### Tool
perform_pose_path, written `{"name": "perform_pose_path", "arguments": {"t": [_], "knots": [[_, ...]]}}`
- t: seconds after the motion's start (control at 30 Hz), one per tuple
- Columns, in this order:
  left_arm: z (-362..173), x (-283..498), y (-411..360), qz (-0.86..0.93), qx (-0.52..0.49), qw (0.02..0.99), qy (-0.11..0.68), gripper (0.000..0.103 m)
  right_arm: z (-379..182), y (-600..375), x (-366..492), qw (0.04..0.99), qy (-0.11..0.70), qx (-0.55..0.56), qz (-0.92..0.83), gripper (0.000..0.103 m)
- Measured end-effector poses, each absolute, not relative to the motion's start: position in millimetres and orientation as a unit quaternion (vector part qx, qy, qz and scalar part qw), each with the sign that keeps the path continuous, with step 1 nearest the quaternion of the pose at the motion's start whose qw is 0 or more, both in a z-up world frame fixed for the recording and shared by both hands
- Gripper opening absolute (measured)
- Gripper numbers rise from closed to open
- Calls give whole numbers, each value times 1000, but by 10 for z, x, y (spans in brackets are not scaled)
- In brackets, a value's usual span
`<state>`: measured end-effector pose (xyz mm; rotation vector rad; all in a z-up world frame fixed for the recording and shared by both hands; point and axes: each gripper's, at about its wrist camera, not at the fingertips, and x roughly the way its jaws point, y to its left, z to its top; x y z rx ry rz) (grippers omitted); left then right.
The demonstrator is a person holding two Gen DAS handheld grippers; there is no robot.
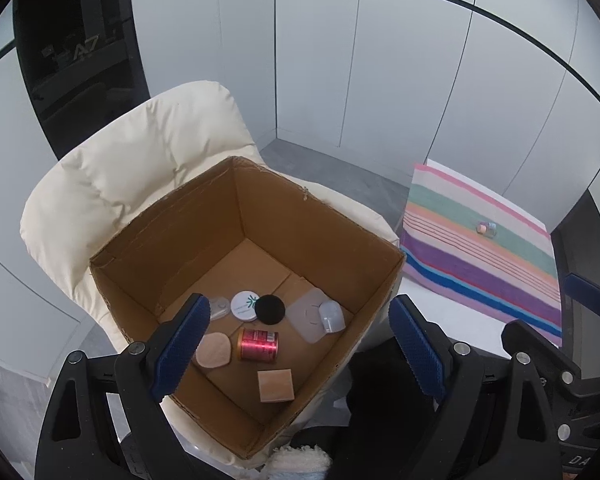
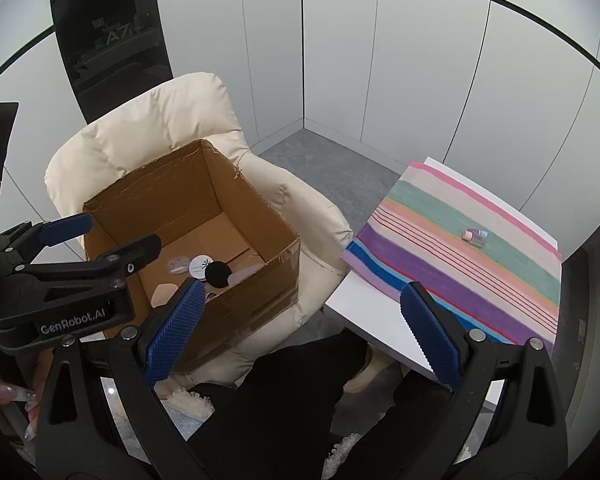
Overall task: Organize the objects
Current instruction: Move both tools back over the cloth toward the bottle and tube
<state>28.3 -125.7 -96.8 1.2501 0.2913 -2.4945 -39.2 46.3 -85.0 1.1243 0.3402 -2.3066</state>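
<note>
Above cardboard box [image 1: 320,216] on cream chair [image 1: 140,168]: left gripper [image 1: 300,348] fingers apart, empty; right gripper [image 2: 300,336] likewise; small bottle [image 2: 475,237] on striped cloth [image 2: 480,272], 2 o'clock

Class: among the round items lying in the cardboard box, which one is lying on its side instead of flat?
The shiny red metallic can. It lies on its curved side, while the white round tin, black round disc and beige round pad lie flat.
</note>
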Motion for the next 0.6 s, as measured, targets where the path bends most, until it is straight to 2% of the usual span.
{"name": "perform_pose_path", "arguments": {"t": [0.3, 0.6], "knots": [[-1047, 121, -1094, -874, 453, 149, 91, 92, -894, 689, -494, 250, 106, 430, -861, 100], [-1092, -251, -645, -877, 467, 91, 75, 92, -934, 1311, -683, 183, 65, 446, -874, 100]]}}
